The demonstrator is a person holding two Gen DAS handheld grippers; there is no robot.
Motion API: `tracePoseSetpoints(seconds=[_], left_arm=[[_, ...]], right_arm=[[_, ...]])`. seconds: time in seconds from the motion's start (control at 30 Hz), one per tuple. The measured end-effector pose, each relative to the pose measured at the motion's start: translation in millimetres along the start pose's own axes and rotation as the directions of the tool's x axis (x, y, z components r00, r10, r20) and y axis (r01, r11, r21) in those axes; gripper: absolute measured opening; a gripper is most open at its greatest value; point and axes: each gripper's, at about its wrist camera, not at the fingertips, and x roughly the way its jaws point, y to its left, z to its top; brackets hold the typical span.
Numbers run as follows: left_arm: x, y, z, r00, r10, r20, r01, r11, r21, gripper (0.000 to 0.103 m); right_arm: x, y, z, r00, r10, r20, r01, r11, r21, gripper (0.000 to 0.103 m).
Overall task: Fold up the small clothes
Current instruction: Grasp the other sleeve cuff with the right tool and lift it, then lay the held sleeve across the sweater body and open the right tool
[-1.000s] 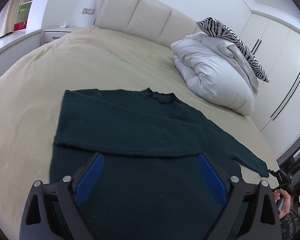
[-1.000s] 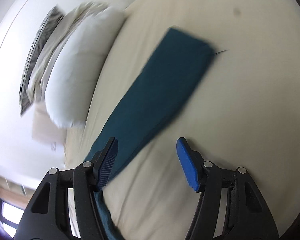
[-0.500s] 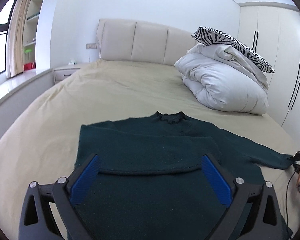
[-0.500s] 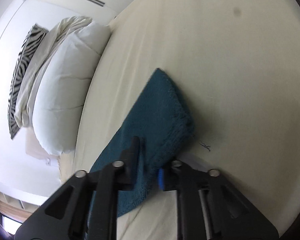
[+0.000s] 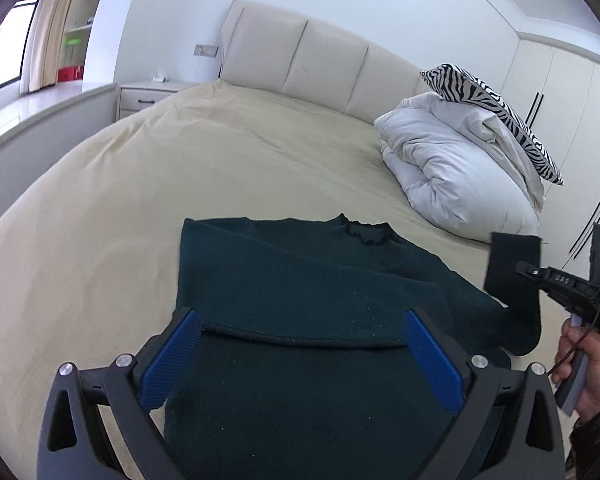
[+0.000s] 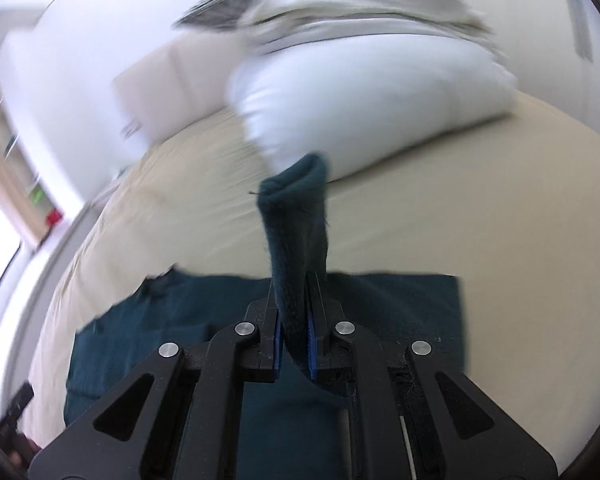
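My left gripper [image 5: 300, 356] hangs spread wide, holding nothing, over the dark green sweater [image 5: 300, 292] lying flat on the beige bed [image 5: 180, 168]. To the right, my right gripper [image 6: 294, 344] is clenched on the sweater's sleeve [image 6: 296, 232], lifted clear of the bed. No readable writing anywhere.

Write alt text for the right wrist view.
The right tongs are shut on a dark green sleeve, which stands up between the blue pads. The rest of the sweater lies flat on a beige bed. A white duvet sits blurred behind.
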Motion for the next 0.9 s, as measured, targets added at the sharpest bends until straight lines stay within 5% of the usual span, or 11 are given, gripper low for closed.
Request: tracePoseSetpoints(seconds=[0.23,0.53,0.67,0.77,0.87,0.9], left_arm=[[11,23,-1,0.997,-0.065,-0.033,0.061,0.992,-0.108,0.103],[38,22,-7,0.981,-0.166,-0.104,0.144,0.971,-0.192,0.103],[51,8,-2,0.968,-0.208,-0.139,0.183,0.968,-0.174,0.103],[71,-15,4,0.951,-0.247,-0.188,0.222,0.964,-0.144,0.102],[100,-54,8,0.930,-0.249,-0.272,0.245,0.968,-0.048,0.097],[111,-65,8,0.922,-0.244,-0.302,0.251,0.968,-0.017,0.088]], right_arm=[[44,122,-60,0.992,0.059,-0.112,-0.079,0.980,-0.185,0.008],[55,200,-140,0.977,0.132,-0.169,-0.173,0.950,-0.260,0.012],[59,182,-153,0.953,0.180,-0.243,-0.228,0.956,-0.186,0.015],[26,152,-154,0.955,0.245,-0.167,-0.266,0.957,-0.114,0.020],[-3,115,-159,0.954,0.270,-0.129,-0.276,0.961,-0.029,0.036],[-8,105,-161,0.952,0.277,-0.127,-0.279,0.960,0.001,0.042]])
